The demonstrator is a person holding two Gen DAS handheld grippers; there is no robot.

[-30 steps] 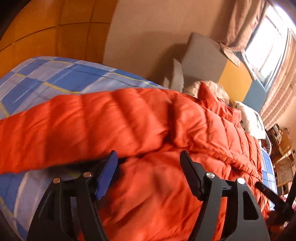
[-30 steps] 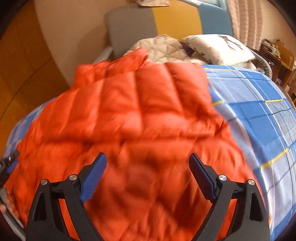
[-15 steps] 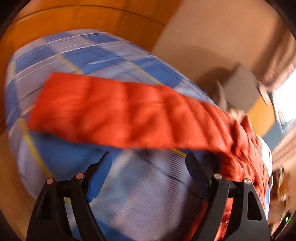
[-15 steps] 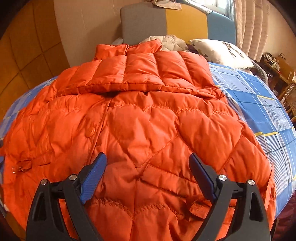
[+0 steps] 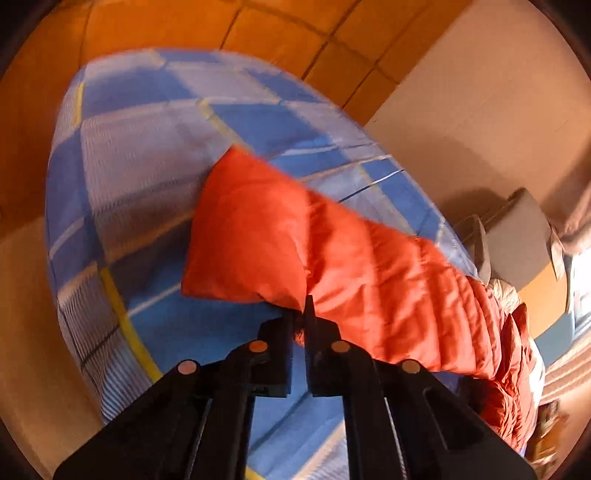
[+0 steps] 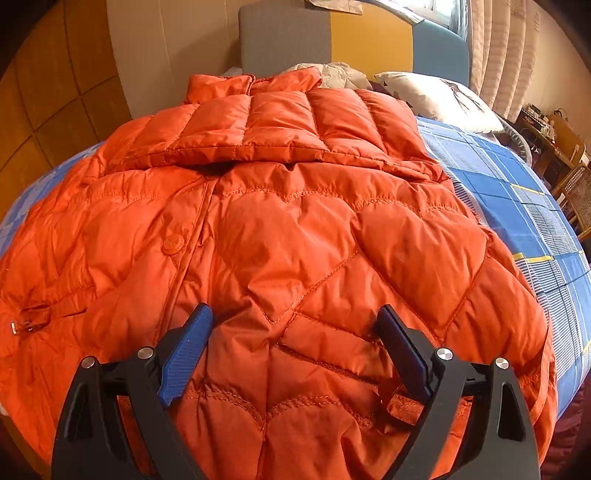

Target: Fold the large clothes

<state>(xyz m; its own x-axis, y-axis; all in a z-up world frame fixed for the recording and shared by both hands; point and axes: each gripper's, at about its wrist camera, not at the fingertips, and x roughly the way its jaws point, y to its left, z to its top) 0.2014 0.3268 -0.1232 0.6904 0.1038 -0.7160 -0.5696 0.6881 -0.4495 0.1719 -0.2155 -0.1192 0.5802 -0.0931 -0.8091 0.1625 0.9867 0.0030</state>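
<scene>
An orange quilted down jacket (image 6: 295,229) lies spread on a bed with a blue checked sheet (image 6: 517,192). One sleeve is folded across its chest. In the left wrist view the other sleeve (image 5: 332,258) stretches out over the sheet (image 5: 147,155). My left gripper (image 5: 300,314) is shut on the lower edge of that sleeve near the cuff, the fabric puckered at the tips. My right gripper (image 6: 295,325) hangs open just above the jacket's lower front, nothing between its blue pads (image 6: 188,350).
A grey, yellow and blue headboard (image 6: 351,37) and white pillows (image 6: 436,96) stand at the far end of the bed. Orange wall panels (image 5: 184,26) run along the bed's left side. Wooden furniture (image 6: 561,147) and curtains (image 6: 506,48) are on the right.
My left gripper swung from the jacket body out to the extended sleeve and closed on its edge. The right gripper sank slightly toward the jacket front, then held still, open.
</scene>
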